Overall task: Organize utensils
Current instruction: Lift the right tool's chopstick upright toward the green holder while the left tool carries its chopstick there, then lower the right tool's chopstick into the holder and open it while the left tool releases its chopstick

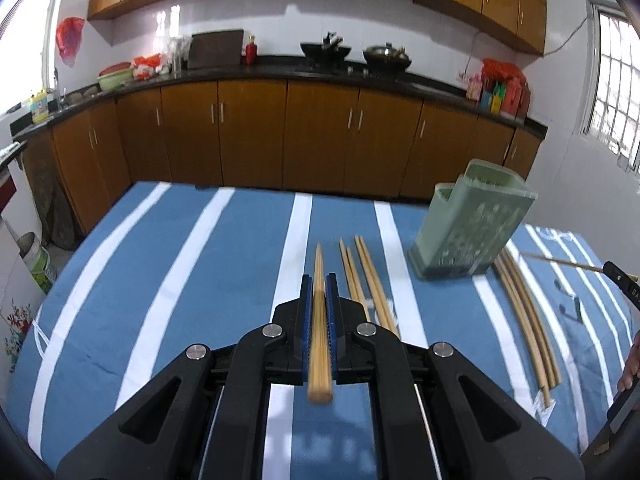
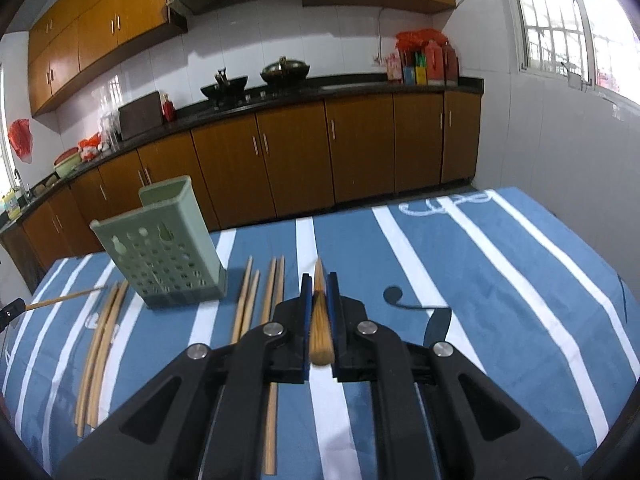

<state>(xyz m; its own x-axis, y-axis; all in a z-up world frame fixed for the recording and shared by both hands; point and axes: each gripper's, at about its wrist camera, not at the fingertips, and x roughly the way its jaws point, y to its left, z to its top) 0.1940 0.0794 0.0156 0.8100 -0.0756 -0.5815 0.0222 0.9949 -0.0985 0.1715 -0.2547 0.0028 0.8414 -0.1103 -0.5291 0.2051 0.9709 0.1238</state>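
Observation:
My left gripper (image 1: 319,280) is shut on a single wooden chopstick (image 1: 319,340) that runs lengthwise between its blue pads, lifted above the table. My right gripper (image 2: 319,280) is likewise shut on one chopstick (image 2: 320,332), also off the cloth. A green perforated utensil holder (image 1: 472,228) (image 2: 168,248) stands upright between the two grippers. Several loose chopsticks (image 1: 364,280) (image 2: 260,296) lie on the cloth on one side of it. On its other side lies a bundle of chopsticks (image 1: 528,320) (image 2: 104,344).
The table (image 1: 180,280) wears a blue cloth with white stripes, and its far edge faces brown kitchen cabinets (image 1: 320,136). A hand (image 1: 630,364) shows at the right border of the left wrist view. The cloth to the right (image 2: 500,280) holds only a printed black curl.

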